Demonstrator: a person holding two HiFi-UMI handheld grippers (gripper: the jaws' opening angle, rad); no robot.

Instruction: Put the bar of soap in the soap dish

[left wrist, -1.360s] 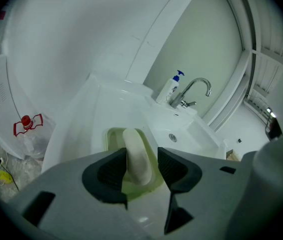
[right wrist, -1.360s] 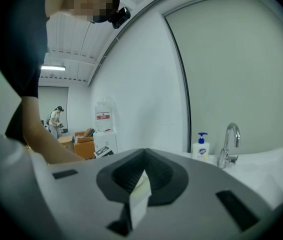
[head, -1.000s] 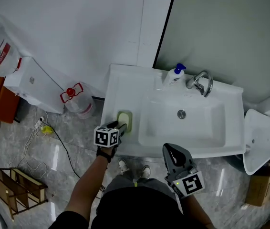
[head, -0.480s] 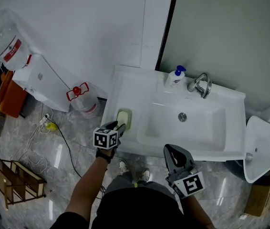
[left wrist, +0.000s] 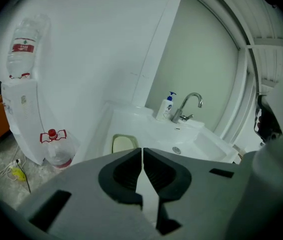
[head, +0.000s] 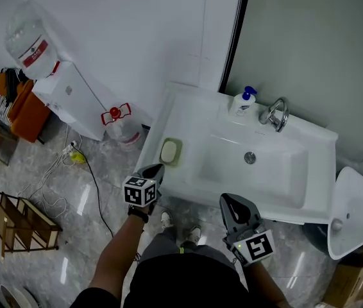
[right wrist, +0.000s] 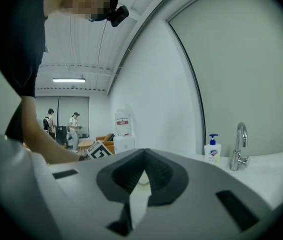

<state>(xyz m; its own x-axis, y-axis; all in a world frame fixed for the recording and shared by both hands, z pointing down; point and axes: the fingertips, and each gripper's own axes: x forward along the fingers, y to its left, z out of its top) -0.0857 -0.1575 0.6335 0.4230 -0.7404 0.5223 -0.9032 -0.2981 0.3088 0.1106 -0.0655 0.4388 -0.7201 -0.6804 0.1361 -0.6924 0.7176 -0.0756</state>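
Observation:
The green soap dish [head: 179, 147] sits on the left ledge of the white sink [head: 188, 104], and a pale bar of soap [head: 168, 151] lies in it. My left gripper [head: 158, 168] hangs just off the sink's front left edge, short of the dish. Its jaws have just been closing, and they now stand shut with nothing between them. In the left gripper view the dish [left wrist: 114, 140] and the soap [left wrist: 125, 144] show just past my left gripper [left wrist: 141, 151]. My right gripper [head: 227, 199] is low in front of the sink, shut and empty, and in its own view my right gripper [right wrist: 142, 154] points roughly level.
A faucet [head: 276, 114] and a pump soap bottle [head: 242, 101] stand at the sink's back. To the left are a water dispenser [head: 66, 92], a jug on the floor [head: 120, 124], a cable [head: 88, 172] and a wooden rack [head: 15, 226]. A white fixture [head: 354, 210] stands at the right.
My left gripper has drawn back from over the soap dish toward the sink's front edge, risen, and shut. The soap stays in the dish. The right gripper barely shifts.

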